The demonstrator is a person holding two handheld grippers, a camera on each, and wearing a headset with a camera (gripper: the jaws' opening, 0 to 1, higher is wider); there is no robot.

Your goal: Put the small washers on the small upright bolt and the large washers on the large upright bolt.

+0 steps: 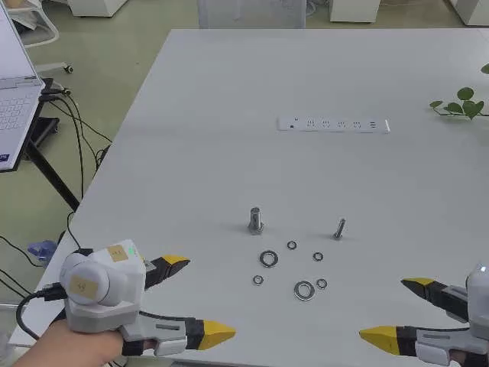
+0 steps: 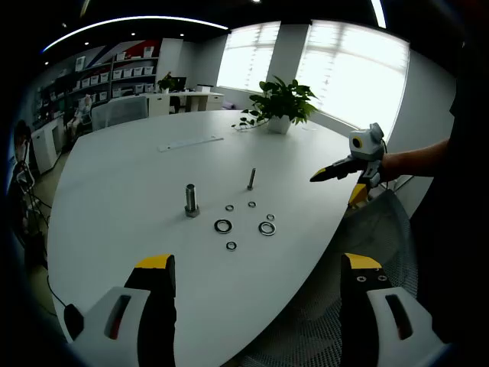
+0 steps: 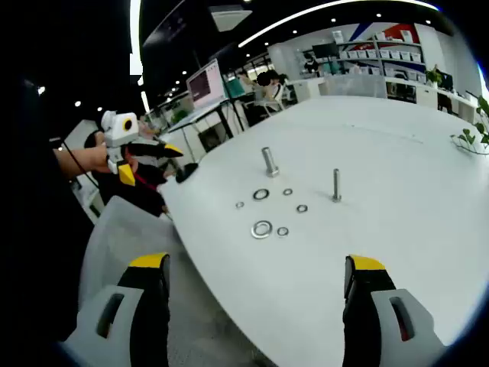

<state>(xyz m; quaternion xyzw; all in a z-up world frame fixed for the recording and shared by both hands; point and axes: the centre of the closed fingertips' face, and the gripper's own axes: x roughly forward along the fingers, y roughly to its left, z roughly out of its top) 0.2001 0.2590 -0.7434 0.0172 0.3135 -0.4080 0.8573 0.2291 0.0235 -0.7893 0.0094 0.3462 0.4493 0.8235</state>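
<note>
On the white table [image 1: 229,115], mid-frame, the large bolt [image 1: 256,220] and small bolt [image 1: 340,228] stand upright, axes vertical, washers [image 1: 268,258] flat below; left tongs [image 1: 202,297] and right tongs [image 1: 386,309] gape, empty.

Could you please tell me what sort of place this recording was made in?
Most likely an open-plan office or lab workspace: a large white table carries a power strip, a laptop sits beside it, and the left gripper view shows shelving, a potted plant and big windows.
</note>
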